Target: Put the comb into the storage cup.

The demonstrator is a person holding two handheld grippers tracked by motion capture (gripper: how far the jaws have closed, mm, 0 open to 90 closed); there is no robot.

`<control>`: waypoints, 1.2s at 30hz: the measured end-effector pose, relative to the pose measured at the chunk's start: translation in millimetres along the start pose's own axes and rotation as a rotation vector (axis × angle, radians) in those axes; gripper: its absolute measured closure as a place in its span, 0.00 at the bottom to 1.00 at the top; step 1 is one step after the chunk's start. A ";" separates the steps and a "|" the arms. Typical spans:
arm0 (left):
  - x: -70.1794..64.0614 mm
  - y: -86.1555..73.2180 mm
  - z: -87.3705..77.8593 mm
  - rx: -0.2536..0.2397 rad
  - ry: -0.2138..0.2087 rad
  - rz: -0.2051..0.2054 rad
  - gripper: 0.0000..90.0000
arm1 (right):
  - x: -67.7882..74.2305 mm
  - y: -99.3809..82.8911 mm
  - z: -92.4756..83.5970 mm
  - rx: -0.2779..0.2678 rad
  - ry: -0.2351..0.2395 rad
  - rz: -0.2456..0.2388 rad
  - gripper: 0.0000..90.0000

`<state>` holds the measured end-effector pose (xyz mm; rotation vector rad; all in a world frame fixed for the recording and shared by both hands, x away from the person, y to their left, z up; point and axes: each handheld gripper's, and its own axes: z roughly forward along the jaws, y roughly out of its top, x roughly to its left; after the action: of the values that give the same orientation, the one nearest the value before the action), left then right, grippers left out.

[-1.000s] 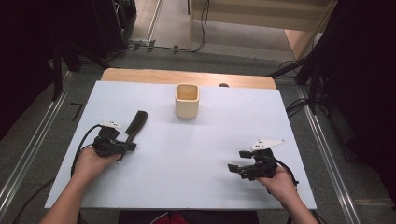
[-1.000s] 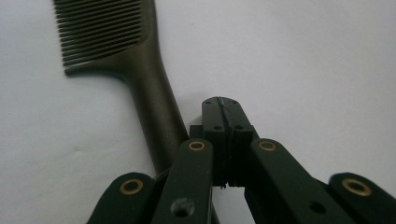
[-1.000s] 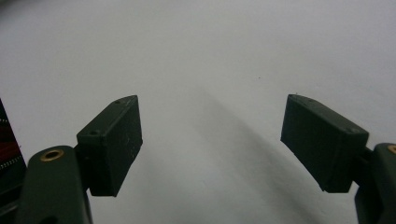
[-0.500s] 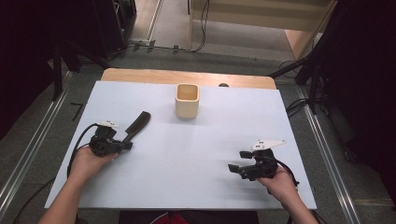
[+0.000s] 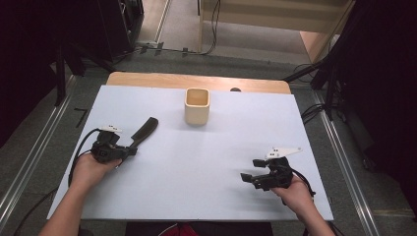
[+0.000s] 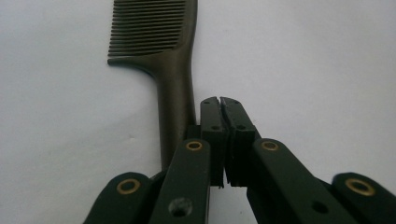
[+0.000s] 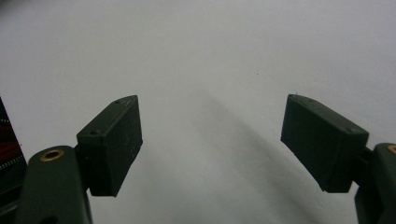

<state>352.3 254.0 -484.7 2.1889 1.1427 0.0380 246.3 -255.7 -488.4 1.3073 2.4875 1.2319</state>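
Comb [image 6: 173,70] lies flat beside the left gripper's [image 6: 219,100] closed, empty jaws; right gripper's [image 7: 210,140] jaws apart; cup [image 5: 197,105] holds nothing visible.

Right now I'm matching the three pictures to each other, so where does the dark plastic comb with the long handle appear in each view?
High view: the dark plastic comb lies left of centre on the white table, beside the left hand-held gripper.
Left gripper view: upper left, teeth at the top, handle running down beside the shut jaws.
Right gripper view: no comb here.
Shared landmark: the white table.
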 end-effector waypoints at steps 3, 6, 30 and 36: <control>0.0 0.4 0.1 0.003 0.002 0.002 0.99 | 0.1 -0.5 -0.4 -0.002 -0.004 0.002 0.21; 0.2 0.8 0.6 0.001 0.001 0.000 0.99 | 0.3 -0.9 -1.0 0.000 -0.004 0.006 0.21; -40.2 3.4 -14.0 -0.132 -0.165 -0.015 0.56 | 0.1 -3.9 -3.8 -0.004 -0.010 0.012 0.21; -50.5 -1.4 -16.5 -0.172 -0.201 0.003 0.44 | 0.0 -4.6 -4.3 -0.003 -0.012 0.014 0.21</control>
<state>314.9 226.1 -459.2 1.9931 0.9862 -0.0779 241.5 -259.8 -488.7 1.3294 2.4721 1.2263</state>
